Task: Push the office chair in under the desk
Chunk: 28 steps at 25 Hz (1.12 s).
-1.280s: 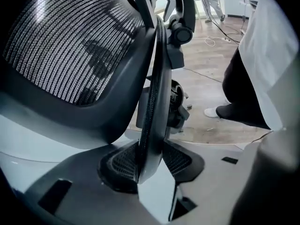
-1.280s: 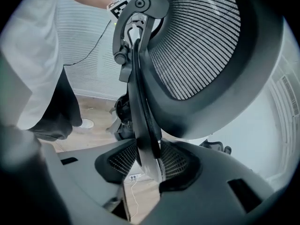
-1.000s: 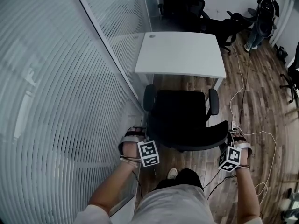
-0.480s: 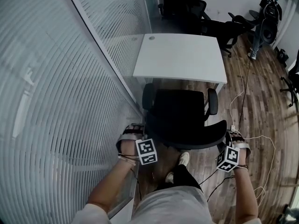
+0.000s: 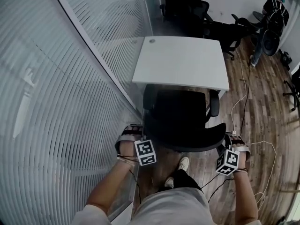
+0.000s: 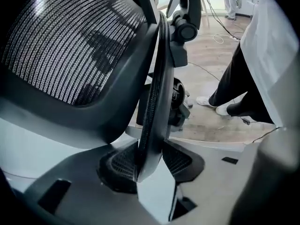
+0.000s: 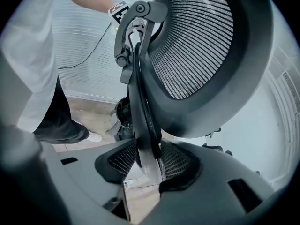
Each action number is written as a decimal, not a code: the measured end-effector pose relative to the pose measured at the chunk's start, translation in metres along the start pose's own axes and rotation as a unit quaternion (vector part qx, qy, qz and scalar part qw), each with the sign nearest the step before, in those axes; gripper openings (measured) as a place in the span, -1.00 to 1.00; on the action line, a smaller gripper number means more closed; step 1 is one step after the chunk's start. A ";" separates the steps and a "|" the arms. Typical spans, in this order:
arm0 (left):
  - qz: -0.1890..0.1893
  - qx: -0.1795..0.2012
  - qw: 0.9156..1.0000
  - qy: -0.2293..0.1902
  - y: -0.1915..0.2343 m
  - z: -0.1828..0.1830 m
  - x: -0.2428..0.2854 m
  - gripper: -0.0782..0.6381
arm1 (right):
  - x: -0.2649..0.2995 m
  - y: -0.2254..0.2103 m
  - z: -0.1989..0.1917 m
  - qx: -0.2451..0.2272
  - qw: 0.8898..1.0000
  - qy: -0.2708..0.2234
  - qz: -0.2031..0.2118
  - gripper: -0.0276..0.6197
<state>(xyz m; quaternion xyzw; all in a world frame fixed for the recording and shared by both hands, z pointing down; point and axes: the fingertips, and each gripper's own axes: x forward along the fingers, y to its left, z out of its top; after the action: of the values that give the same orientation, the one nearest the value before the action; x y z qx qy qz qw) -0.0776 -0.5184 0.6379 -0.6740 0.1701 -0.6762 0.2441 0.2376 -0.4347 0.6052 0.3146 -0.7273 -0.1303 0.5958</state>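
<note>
Chair is sitting partly under the desk; we are clamping left gripper and right gripper on its stiff backrest rim, expecting it to roll easily.

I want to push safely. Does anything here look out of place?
Only the loose cables on the floor right of the chair stand out; they trail close to it. The desk looks straight.
</note>
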 end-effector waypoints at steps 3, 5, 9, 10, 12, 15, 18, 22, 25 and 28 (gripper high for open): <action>0.001 -0.002 1.000 0.003 0.011 0.004 0.009 -0.29 | 0.008 -0.012 -0.001 0.000 1.000 -0.004 0.000 -0.41; 0.001 -0.003 1.000 0.004 0.020 0.005 0.014 -0.29 | 0.013 -0.021 -0.001 0.000 1.000 -0.005 0.001 -0.41; -0.001 -0.008 1.000 0.011 0.038 0.005 0.026 -0.29 | 0.026 -0.040 0.001 -0.002 1.000 -0.011 0.003 -0.41; -0.002 -0.009 1.000 0.013 0.041 0.005 0.030 -0.29 | 0.030 -0.043 0.001 -0.004 1.000 -0.012 0.003 -0.41; -0.002 -0.011 1.000 0.016 0.048 0.004 0.036 -0.29 | 0.037 -0.050 0.003 -0.005 1.000 -0.015 0.004 -0.41; -0.001 -0.016 1.000 0.023 0.064 0.003 0.038 -0.29 | 0.042 -0.064 0.004 -0.005 1.000 -0.019 0.003 -0.41; -0.007 -0.024 0.999 0.022 0.075 0.008 0.043 -0.29 | 0.048 -0.077 0.003 -0.005 1.000 -0.024 0.003 -0.41; -0.005 -0.029 0.999 0.029 0.088 0.012 0.055 -0.29 | 0.061 -0.090 0.000 -0.012 0.999 -0.030 0.004 -0.41; -0.003 -0.034 0.999 0.035 0.101 0.012 0.061 -0.29 | 0.068 -0.103 0.002 -0.012 0.999 -0.034 0.002 -0.41; 0.001 -0.037 0.999 0.035 0.114 0.011 0.065 -0.29 | 0.072 -0.115 0.005 -0.014 0.999 -0.036 0.002 -0.41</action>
<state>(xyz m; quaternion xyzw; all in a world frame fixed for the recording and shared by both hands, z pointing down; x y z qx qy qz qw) -0.0536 -0.6475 0.6281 -0.6582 0.2043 -0.6925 0.2133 0.2608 -0.5678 0.5957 0.2998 -0.7474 -0.1504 0.5735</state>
